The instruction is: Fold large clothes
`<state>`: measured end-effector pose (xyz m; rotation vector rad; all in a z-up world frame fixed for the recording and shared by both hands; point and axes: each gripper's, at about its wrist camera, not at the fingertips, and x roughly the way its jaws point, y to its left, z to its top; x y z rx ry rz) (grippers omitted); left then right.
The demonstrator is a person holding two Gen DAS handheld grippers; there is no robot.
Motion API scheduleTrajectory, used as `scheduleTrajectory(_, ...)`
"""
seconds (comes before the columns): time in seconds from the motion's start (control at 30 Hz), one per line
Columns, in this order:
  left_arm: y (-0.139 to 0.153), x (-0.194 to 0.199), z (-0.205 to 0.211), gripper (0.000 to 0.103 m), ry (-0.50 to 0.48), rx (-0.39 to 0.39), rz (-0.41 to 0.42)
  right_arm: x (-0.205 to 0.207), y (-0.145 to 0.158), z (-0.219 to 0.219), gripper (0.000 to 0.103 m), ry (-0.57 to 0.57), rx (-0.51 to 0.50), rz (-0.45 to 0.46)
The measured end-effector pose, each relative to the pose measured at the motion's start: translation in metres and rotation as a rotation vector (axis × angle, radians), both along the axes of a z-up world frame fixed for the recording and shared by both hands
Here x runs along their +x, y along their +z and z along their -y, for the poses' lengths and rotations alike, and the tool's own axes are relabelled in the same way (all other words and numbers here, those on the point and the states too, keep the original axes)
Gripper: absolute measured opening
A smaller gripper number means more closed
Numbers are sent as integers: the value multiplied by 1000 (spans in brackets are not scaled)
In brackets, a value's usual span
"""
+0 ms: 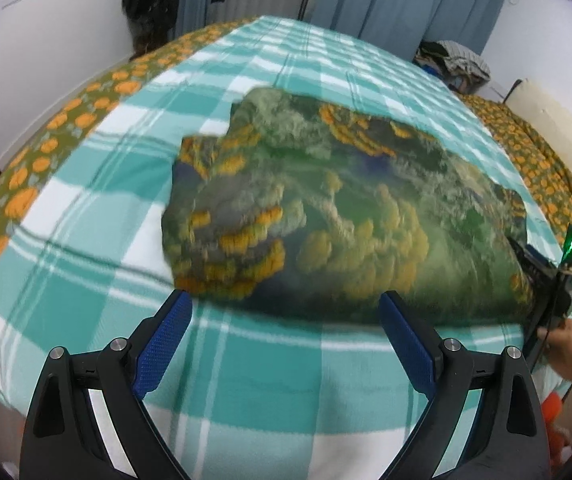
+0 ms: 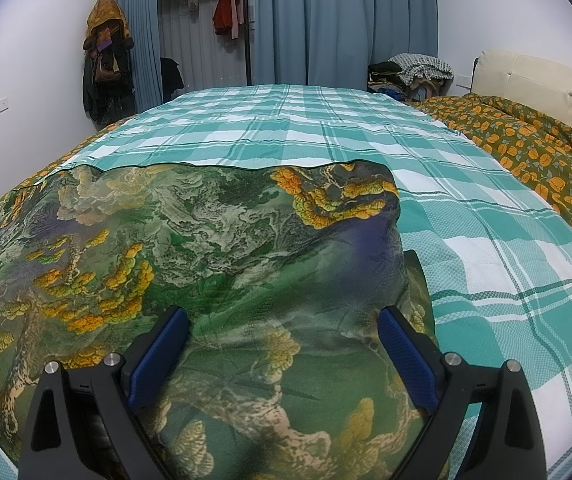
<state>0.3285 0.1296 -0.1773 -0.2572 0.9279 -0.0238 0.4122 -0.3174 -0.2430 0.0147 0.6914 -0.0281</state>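
Observation:
A large green garment (image 1: 326, 208) printed with yellow-orange trees and mountains lies folded on the teal-and-white checked bed cover (image 1: 245, 360). My left gripper (image 1: 286, 308) is open, its blue pads just short of the garment's near edge, holding nothing. The right gripper shows in the left wrist view (image 1: 542, 280) at the garment's right end, held by a hand. In the right wrist view the garment (image 2: 205, 248) fills the lower left, and my right gripper (image 2: 283, 324) is open, low over the cloth, with fabric lying between the spread fingers.
An orange-flowered quilt (image 2: 526, 152) lies along the bed's right side by a cream headboard (image 2: 534, 76). A pile of clothes (image 2: 414, 68) sits at the far end. Blue curtains (image 2: 326, 20) and coats on a rack (image 2: 105, 60) stand behind.

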Motion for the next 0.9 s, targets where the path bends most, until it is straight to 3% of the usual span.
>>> scheduleTrajectory(0.23,-9,-6,24,95,-66,45,-43,3,2,1,98,3,10,-45)
scheduleTrajectory(0.4,-1,-4,32,95,-67,48,-10,7,13,16,98,111,75,-134)
scheduleTrajectory(0.5,2,0,38,95,-88,34,0,-10,34,34,98,146,173,-124)
scheduleTrajectory(0.63,6,2,54,95,-135,57,20,-53,57,68,98,72,256,-100)
scheduleTrajectory(0.8,-1,9,68,95,-165,48,-3,-107,47,99,98,-7,374,-138)
scheduleTrajectory(0.9,-2,14,75,95,-176,39,-11,-121,30,112,98,-57,569,-163)
